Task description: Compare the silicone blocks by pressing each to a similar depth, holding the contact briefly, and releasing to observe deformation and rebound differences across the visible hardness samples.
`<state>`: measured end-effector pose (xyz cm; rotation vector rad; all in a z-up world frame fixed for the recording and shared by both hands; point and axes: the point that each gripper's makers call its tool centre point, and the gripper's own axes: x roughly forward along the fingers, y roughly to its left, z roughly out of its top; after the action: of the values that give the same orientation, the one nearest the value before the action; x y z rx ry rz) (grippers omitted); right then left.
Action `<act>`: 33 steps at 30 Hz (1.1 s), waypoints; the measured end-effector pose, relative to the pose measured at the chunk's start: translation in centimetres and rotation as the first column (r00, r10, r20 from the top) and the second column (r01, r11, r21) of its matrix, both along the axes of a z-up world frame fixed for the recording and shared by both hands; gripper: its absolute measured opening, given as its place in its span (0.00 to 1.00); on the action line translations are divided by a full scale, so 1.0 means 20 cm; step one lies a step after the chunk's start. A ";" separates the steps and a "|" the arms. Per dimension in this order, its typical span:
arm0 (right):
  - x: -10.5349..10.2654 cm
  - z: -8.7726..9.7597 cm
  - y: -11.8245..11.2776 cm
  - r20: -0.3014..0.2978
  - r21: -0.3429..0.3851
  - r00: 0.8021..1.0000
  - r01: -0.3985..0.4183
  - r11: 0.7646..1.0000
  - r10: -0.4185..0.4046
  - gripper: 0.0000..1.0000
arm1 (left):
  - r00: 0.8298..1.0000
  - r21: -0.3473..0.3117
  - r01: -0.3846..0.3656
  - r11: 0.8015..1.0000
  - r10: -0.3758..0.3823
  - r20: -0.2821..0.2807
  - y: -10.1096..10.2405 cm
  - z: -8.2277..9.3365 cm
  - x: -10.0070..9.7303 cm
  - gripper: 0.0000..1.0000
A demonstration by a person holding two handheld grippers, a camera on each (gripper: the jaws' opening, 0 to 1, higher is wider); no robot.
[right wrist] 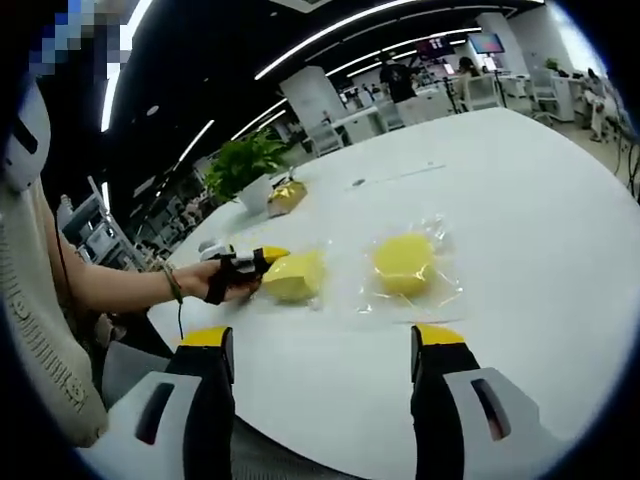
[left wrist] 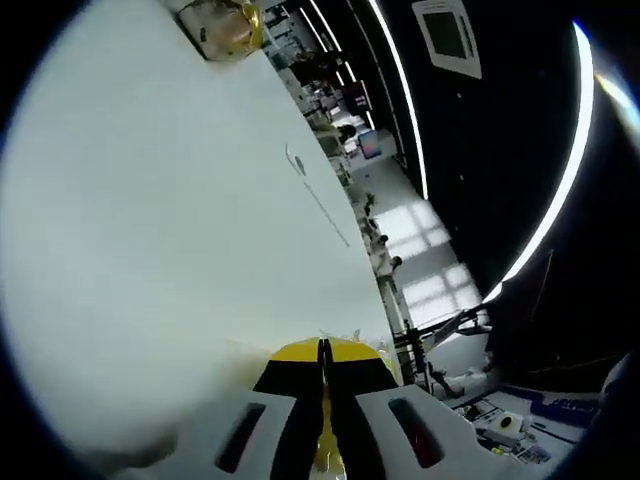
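Right gripper [right wrist: 322, 345] held low over the white table [right wrist: 540, 200], jaws spread wide with nothing between them. Ahead, two yellow silicone blocks, each in clear plastic wrap: a round block [right wrist: 403, 263] on the right, a squarish block [right wrist: 294, 276] to its left, near each other. Left gripper [right wrist: 268, 255], held in a hand [right wrist: 205, 280], tips touching the squarish block's edge. In the left gripper view, left gripper [left wrist: 324, 352] jaws pressed together against yellow silicone. Farther back, a potted plant [right wrist: 245, 165] with a gold-wrapped object [right wrist: 286, 196] beside it. No legible writing.
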<state>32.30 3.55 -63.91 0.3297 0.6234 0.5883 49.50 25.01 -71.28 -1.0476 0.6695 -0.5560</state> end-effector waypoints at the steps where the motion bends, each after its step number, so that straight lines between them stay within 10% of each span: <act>1: 0.00 0.00 0.00 0.000 -0.001 1.000 -0.002 1.000 0.002 0.66 | 1.000 0.005 0.005 1.000 -0.005 0.003 -0.01 0.01 0.00 0.00; 15: -0.01 0.03 0.01 0.022 0.014 1.000 0.002 1.000 -0.002 0.65 | 0.977 0.206 0.075 0.976 -0.113 0.183 -0.05 0.21 0.02 0.00; 27: -0.03 0.10 0.05 0.076 0.032 0.997 -0.009 0.999 0.006 0.64 | 0.859 0.305 0.269 0.914 -0.371 0.353 -0.31 0.55 -0.14 0.00; 33: -0.06 0.14 0.05 0.107 0.037 0.994 -0.011 0.999 0.007 0.63 | 0.828 0.391 0.293 0.872 -0.436 0.353 -0.34 0.61 -0.21 0.00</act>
<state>31.20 4.50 -61.02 0.3285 0.5113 0.6232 45.27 18.13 -59.15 -0.4533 0.5425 -0.9529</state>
